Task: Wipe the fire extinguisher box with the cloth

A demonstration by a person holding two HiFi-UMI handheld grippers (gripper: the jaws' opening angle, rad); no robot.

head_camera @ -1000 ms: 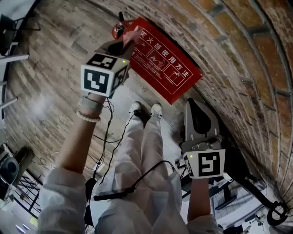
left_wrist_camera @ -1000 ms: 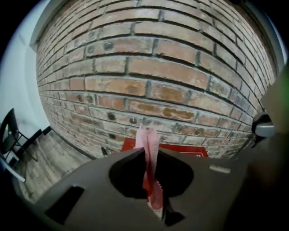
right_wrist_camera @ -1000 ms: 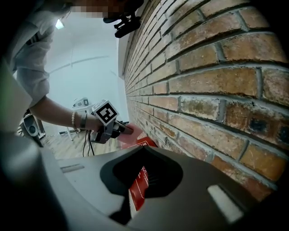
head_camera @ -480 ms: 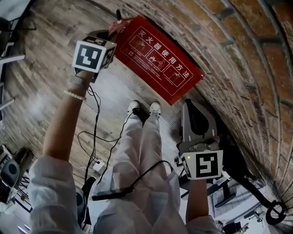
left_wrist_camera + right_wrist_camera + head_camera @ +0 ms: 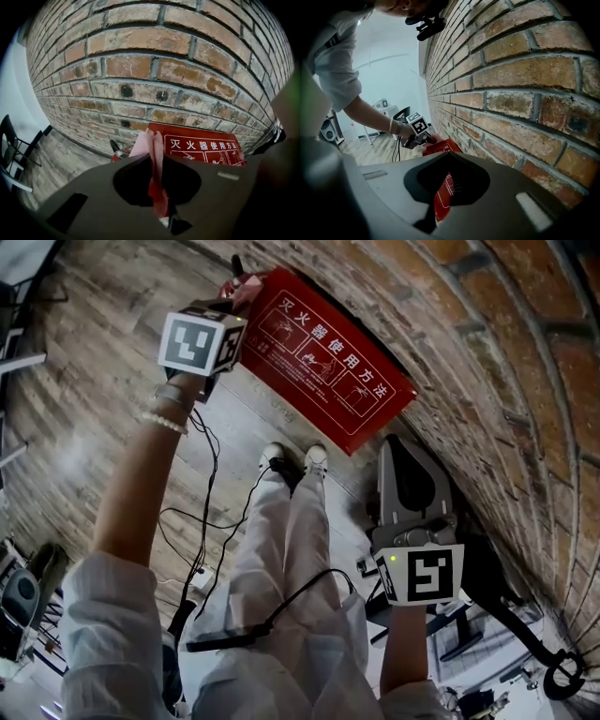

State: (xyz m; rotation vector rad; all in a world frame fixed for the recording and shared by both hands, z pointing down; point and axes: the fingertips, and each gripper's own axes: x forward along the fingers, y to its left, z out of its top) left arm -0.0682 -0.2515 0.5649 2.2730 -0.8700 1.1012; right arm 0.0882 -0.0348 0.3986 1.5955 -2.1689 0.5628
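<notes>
The left gripper (image 5: 154,159) pinched the pink cloth (image 5: 149,146) in its fingers, at a corner of the red fire extinguisher box (image 5: 323,362) by the brick wall (image 5: 487,352). The right gripper (image 5: 446,157) had its fingers closed on nothing.

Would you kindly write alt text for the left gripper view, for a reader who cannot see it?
The left gripper is shut on a pink cloth, held in front of a red fire extinguisher box with white Chinese lettering. The box stands at the foot of a brick wall; wooden floor shows at left.

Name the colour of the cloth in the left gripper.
Pink cloth, clearest in left gripper view.
</notes>
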